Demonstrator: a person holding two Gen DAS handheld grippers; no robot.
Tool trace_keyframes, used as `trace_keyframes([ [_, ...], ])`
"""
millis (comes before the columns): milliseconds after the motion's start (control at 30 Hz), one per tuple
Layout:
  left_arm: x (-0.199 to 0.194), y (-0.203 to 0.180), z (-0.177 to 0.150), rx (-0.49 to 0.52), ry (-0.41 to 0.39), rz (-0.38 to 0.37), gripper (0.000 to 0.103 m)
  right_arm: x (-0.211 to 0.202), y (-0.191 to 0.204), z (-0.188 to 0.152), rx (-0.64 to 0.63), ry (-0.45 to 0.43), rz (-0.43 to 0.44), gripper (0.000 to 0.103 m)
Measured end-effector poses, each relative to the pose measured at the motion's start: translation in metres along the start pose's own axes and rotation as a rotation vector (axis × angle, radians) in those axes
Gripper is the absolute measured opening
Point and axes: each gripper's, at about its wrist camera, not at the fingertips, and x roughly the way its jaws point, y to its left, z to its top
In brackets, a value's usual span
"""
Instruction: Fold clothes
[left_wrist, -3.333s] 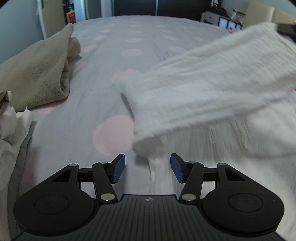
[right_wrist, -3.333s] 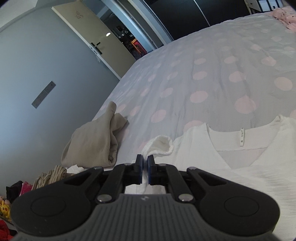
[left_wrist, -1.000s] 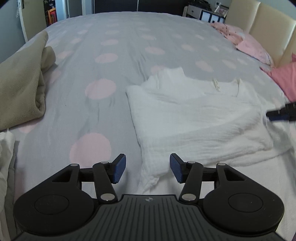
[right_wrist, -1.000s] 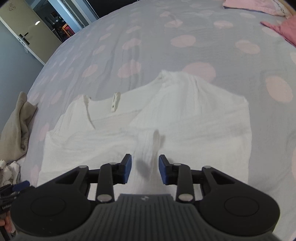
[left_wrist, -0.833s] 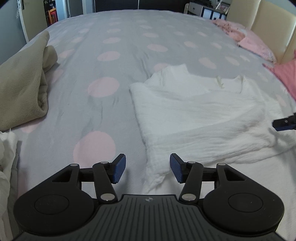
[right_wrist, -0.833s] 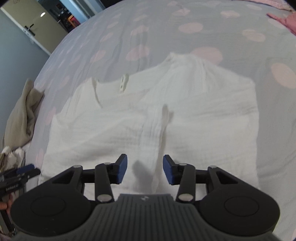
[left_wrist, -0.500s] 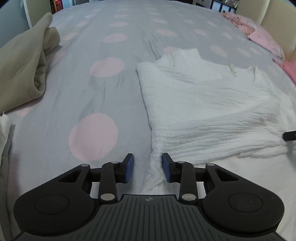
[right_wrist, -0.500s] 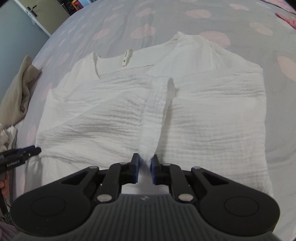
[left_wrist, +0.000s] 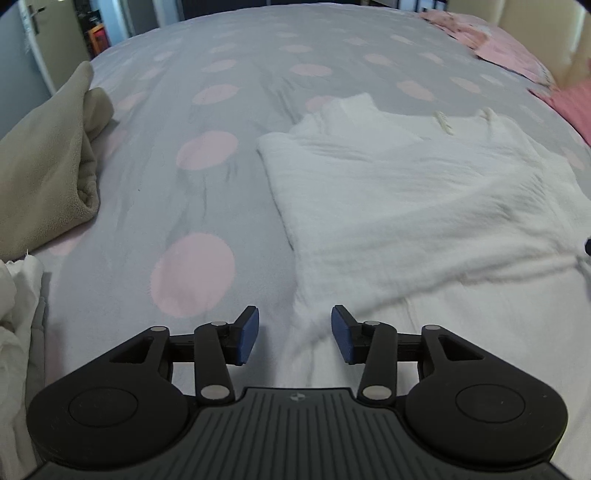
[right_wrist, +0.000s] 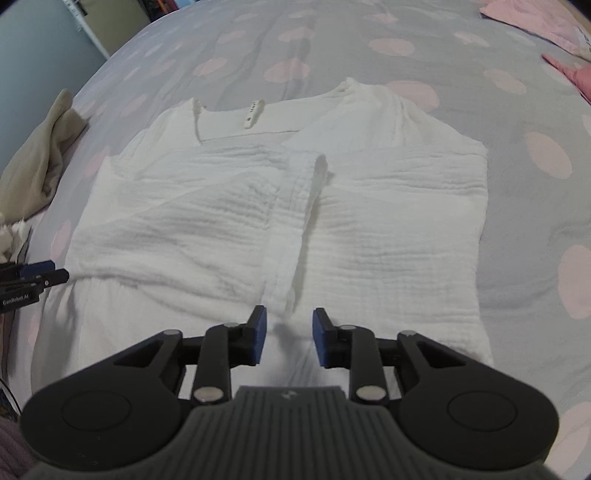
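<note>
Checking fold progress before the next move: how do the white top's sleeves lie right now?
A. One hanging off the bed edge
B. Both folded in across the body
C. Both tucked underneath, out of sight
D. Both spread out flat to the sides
B: on the white top, the right wrist view shows both sleeves lying folded inward over the body, meeting near the middle.
</note>
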Motion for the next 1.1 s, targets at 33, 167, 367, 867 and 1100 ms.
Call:
trace_keyframes([
  [33,-0.004,-0.003,-0.004,0.020,-0.001,-0.005,0.043,-0.004,0.003,-0.005,-0.031,-0.002,-0.002,0.031],
  [167,-0.023,-0.019,-0.021,0.128,-0.017,-0.021,0.045,-0.020,0.022,-0.029,-0.163,-0.014,-0.001,0.033],
  [367,-0.055,-0.057,-0.060,0.304,-0.056,-0.090,0.046,-0.039,0.056,-0.077,-0.356,-0.014,0.023,0.036],
  [867,-0.125,-0.171,-0.199,0.819,-0.106,-0.237,0.053,-0.058,0.135,-0.229,-0.716,0.010,0.057,0.068],
  [1100,-0.117,-0.203,-0.274,1.148,-0.052,-0.204,0.057,-0.051,0.161,-0.284,-0.967,0.029,0.034,0.079],
])
